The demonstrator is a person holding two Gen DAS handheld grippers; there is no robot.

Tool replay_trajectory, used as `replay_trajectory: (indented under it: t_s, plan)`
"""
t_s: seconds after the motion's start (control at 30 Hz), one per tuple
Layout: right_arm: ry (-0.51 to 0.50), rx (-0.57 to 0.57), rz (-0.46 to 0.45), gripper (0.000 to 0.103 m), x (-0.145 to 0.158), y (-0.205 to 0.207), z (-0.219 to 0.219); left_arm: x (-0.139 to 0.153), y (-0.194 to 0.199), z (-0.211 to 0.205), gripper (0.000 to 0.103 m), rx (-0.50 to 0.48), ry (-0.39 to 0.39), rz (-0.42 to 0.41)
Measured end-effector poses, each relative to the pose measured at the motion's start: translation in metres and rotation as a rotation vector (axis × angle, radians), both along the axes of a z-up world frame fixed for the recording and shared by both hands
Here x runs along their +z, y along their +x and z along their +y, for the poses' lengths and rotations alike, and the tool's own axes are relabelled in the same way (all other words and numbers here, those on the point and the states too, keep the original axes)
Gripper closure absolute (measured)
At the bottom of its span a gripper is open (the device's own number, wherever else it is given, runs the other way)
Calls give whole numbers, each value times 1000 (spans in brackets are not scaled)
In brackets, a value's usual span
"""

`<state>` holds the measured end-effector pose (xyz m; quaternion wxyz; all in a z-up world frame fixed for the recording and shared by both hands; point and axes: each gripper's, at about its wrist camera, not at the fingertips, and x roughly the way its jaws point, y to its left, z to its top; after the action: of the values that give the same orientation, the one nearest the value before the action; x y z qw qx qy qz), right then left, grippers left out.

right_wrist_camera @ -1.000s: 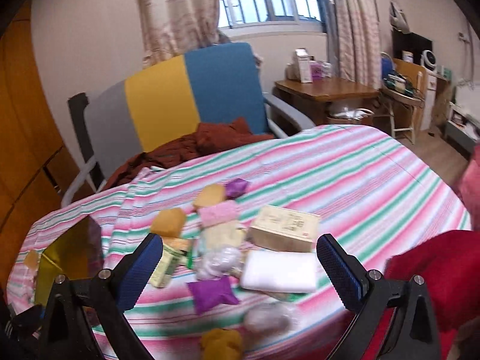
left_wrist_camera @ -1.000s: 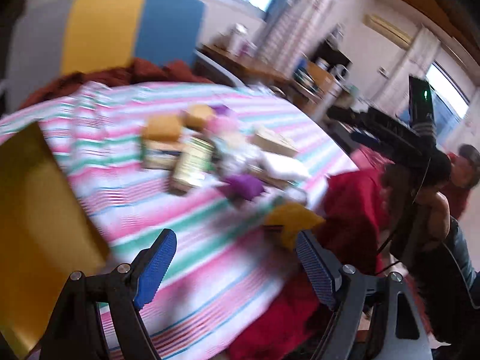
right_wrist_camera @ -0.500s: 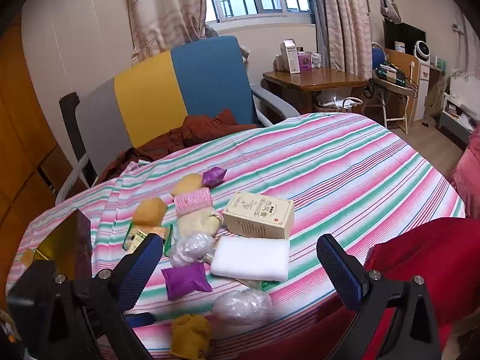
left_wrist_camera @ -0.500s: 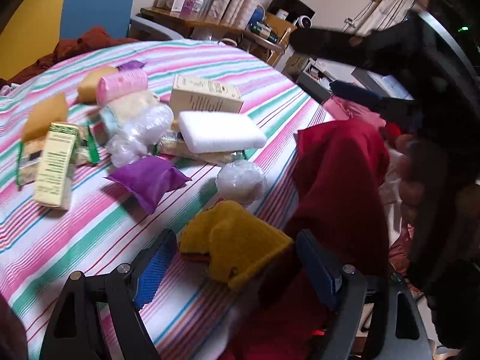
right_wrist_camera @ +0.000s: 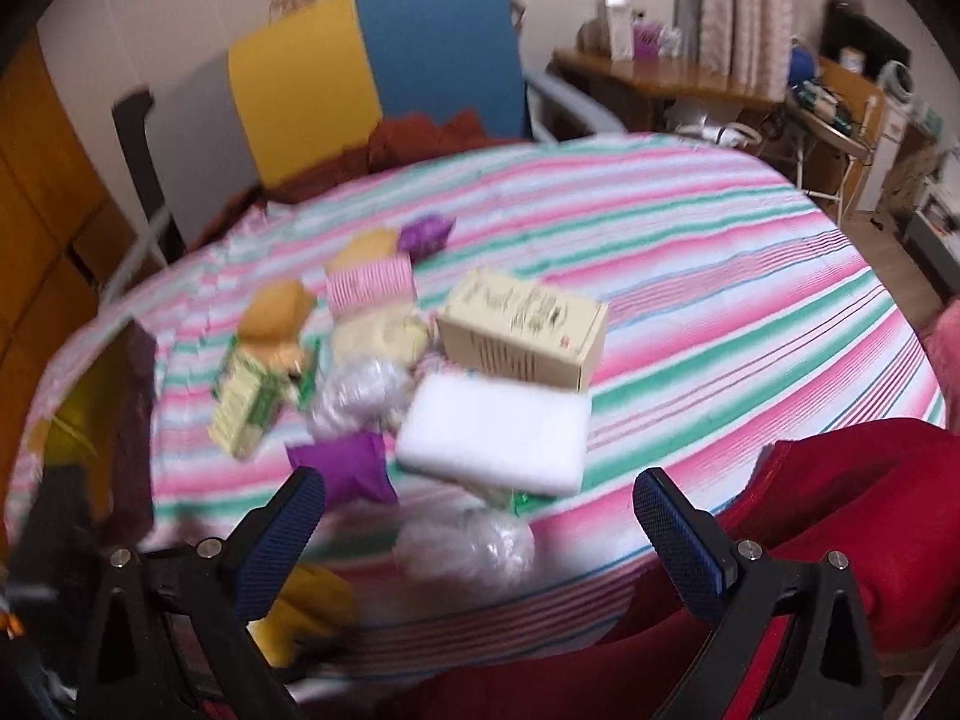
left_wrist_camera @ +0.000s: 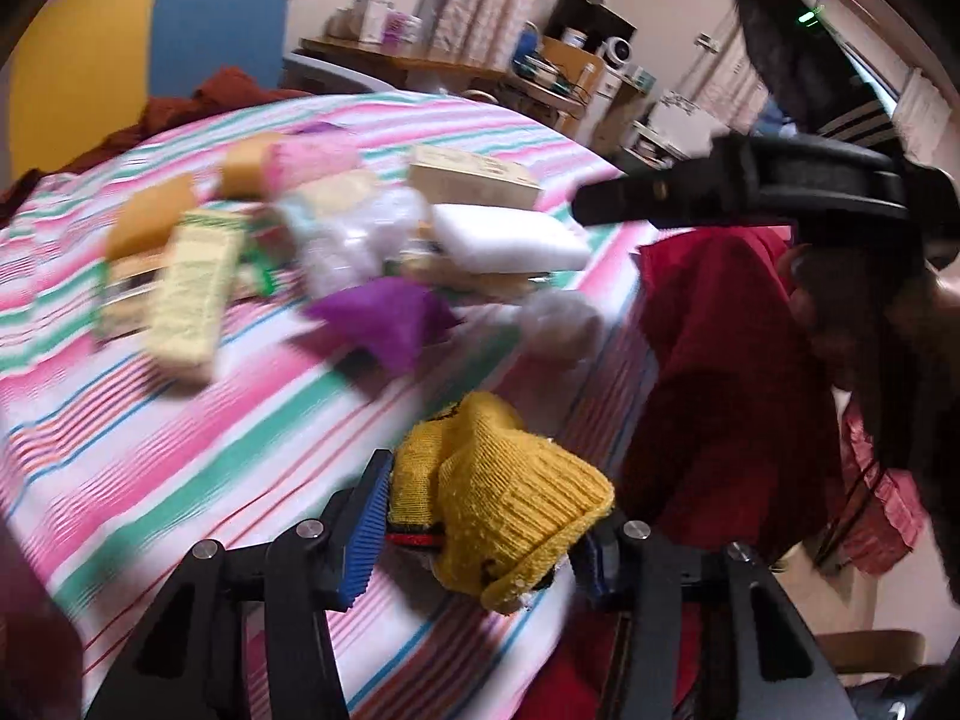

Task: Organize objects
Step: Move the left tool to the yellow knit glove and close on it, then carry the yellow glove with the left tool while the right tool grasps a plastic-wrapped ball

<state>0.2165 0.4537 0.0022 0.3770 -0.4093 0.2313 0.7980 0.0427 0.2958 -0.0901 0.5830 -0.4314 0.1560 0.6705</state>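
My left gripper is shut on a yellow knitted item at the near edge of the striped table; it also shows in the right wrist view. My right gripper is open and empty above the near edge. Between its fingers lie a white pad, a clear plastic bundle and a purple pouch. A beige box, a green-yellow packet, a pink roll and orange pieces lie beyond.
A yellow open box stands at the table's left edge. A grey, yellow and blue chair with a brown cloth stands behind the table. Red fabric lies at the near right. A desk stands at the back.
My left gripper has closed on the yellow knitted item, which lay between its open fingers before. My right gripper has moved closer to the objects and lower.
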Motion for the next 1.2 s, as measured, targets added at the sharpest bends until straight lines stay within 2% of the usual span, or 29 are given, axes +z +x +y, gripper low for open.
replay_trajectory:
  t_s: [0.13,0.23,0.33,0.5,0.57,0.63,0.67,0.87,1.0,1.1,1.2]
  plan:
    - [-85,43,-111,0,-15,-13,6,2,-10,-34,50,55,17,43]
    - [-190,73,-204,8,-32,-25,14,-6,-16,-45,50,91,16,8]
    - [-255,81,-257,13,-44,-31,22,-7,-17,-49,50,110,31,-2]
    - [-341,106,-339,15,-65,-45,27,-10,-17,-50,50,120,39,-8]
    - [-344,106,-385,16,-70,-48,26,-11,-18,-48,50,126,40,-15]
    - [-341,109,-410,21,-74,-49,25,-12,-19,-48,50,131,44,-25]
    - [-344,109,-423,32,-77,-48,24,-12,-19,-48,50,133,45,-26]
    - [-334,140,-426,37,-79,-47,18,-4,-16,-51,53,135,60,-2]
    - [-323,189,-378,37,-68,-43,0,12,-13,-58,54,144,89,24]
    - [-310,233,-306,37,-54,-42,-15,28,-12,-69,54,162,118,43]
    - [-261,303,-199,37,-30,-50,-35,45,-17,-88,54,222,147,64]
